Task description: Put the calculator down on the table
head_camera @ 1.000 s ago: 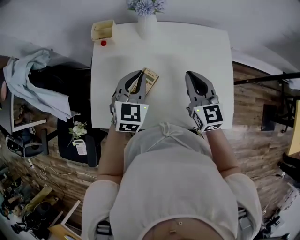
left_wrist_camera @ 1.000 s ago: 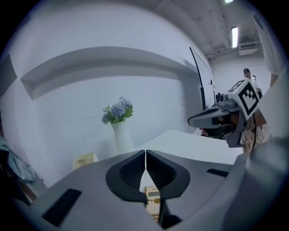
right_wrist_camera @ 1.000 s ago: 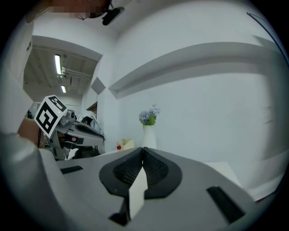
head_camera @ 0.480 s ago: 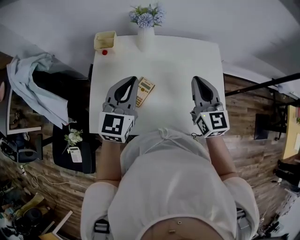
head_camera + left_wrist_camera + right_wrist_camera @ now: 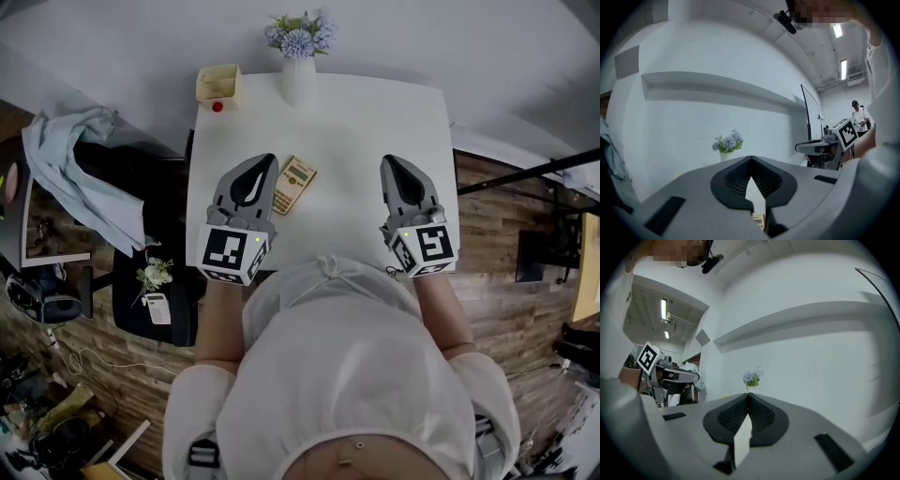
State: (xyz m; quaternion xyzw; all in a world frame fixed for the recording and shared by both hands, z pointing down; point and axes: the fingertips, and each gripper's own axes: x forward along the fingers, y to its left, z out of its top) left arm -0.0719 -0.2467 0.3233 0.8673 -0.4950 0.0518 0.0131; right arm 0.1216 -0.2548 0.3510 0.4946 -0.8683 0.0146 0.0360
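The calculator (image 5: 293,185), tan with a green screen end, lies flat on the white table (image 5: 356,122), free of both grippers. My left gripper (image 5: 266,158) hovers just to its left, shut and empty. Through the slot below the tips in the left gripper view (image 5: 751,158) a sliver of the calculator (image 5: 759,221) shows. My right gripper (image 5: 387,159) hangs over the table's right half, well apart from the calculator. In the right gripper view (image 5: 748,394) its jaws meet at the tips with nothing between them.
A white vase of blue flowers (image 5: 298,56) stands at the table's far edge. A yellow box (image 5: 217,82) and a small red object (image 5: 217,107) sit at the far left corner. Left of the table a dark chair bears a pale cloth (image 5: 70,164).
My left gripper has come off the calculator and shifted left and up; the calculator stays flat on the table. The right gripper has risen a little.
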